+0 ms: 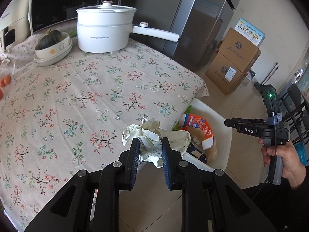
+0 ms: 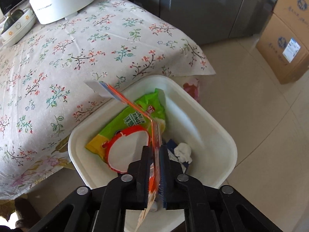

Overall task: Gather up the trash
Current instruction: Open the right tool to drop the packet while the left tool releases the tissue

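A crumpled ball of pale printed paper [image 1: 152,129] is clamped between the fingers of my left gripper [image 1: 150,142], held above the table's near corner beside the white trash bin [image 1: 214,112]. My right gripper [image 2: 155,148] hangs over the bin [image 2: 214,121], its jaws a little apart. A flat orange and white wrapper [image 2: 135,106] stands loosely between them, sticking up toward the table. The left wrist view shows the right gripper [image 1: 227,123] from the side, held by a hand [image 1: 283,154]. In the bin lie a green snack bag [image 2: 133,119], a red-rimmed wrapper [image 2: 125,150] and a white tissue wad [image 2: 183,151].
The table wears a floral cloth [image 1: 87,96]. At its far side stand a white electric pot [image 1: 104,31], stacked bowls with a dark squash [image 1: 51,44] and a microwave [image 1: 58,3]. A grey fridge [image 1: 195,25] and stacked cardboard boxes [image 1: 233,61] stand beyond on the tiled floor.
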A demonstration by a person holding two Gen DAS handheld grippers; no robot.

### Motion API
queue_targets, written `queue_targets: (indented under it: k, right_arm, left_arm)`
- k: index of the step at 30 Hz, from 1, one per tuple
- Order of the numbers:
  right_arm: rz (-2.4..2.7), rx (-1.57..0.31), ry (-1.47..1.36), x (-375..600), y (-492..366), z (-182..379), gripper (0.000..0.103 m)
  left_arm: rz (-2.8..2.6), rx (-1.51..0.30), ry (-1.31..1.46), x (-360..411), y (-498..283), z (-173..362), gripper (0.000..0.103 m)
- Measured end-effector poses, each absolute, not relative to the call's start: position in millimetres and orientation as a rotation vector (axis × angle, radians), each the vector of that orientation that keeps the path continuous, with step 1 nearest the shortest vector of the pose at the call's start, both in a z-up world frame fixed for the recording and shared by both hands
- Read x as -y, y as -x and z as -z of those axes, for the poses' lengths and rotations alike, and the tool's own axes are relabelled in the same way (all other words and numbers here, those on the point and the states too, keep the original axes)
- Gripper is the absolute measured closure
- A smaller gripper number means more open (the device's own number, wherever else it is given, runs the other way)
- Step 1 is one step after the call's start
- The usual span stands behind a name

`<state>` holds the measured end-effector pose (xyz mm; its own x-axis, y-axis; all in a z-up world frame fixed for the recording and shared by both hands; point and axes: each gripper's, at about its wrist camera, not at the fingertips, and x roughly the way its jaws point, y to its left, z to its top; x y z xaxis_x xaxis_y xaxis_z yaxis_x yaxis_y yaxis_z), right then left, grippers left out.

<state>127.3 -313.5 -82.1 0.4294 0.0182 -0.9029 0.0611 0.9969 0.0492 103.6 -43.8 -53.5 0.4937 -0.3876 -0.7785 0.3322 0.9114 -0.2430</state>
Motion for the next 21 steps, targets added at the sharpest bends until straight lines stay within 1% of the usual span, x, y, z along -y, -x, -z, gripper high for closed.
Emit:
queue_targets:
  k: [1,2,8,13,16,18,19,20,21]
  right_arm:
    - [0.023,-1.13,-0.097,316.6,-127.7,83.0,0.074]
    - [0.02,-1.126,-0.106,319.4,-126.6,81.6,0.066]
    - [0.025,-1.087,-0.094,333.5,-111.4,70.7,0.056]
    - [0.047,-1.084,-0.075,345.6,-99.1,73.1,0.051]
    - [0.064,-1.093,-0.077,353.7,-92.4,77.9,0.05]
    - [0.069,-1.099,-0.088,358.4,-88.3,80.6,0.049]
    - [0.071,-1.101,-0.091,360.4,-86.2,81.7,0.048]
    - [0.073,-1.103,-0.091,361.8,-84.3,82.7,0.048]
    - [0.076,-1.103,-0.09,363.4,-82.2,83.4,0.048]
  left_arm:
    - [0.45,-0.963,0.051,53.3,-103.9,54.7,0.079]
    - [0.463,-0.967,0.037,62.7,-105.0,56.4,0.079]
    - [0.543,-0.984,-0.044,123.6,-106.9,76.4,0.079]
    - [0.589,-0.986,-0.108,168.4,-111.3,96.8,0.079]
    - [0.601,-0.972,-0.136,185.5,-114.1,104.5,0.078]
    - [0.608,-0.957,-0.143,192.7,-117.3,107.8,0.074]
    - [0.616,-0.948,-0.138,194.7,-118.3,109.3,0.073]
    - [0.626,-0.941,-0.135,197.3,-119.6,110.4,0.07]
    - [0.625,-0.937,-0.136,199.8,-121.0,111.4,0.06]
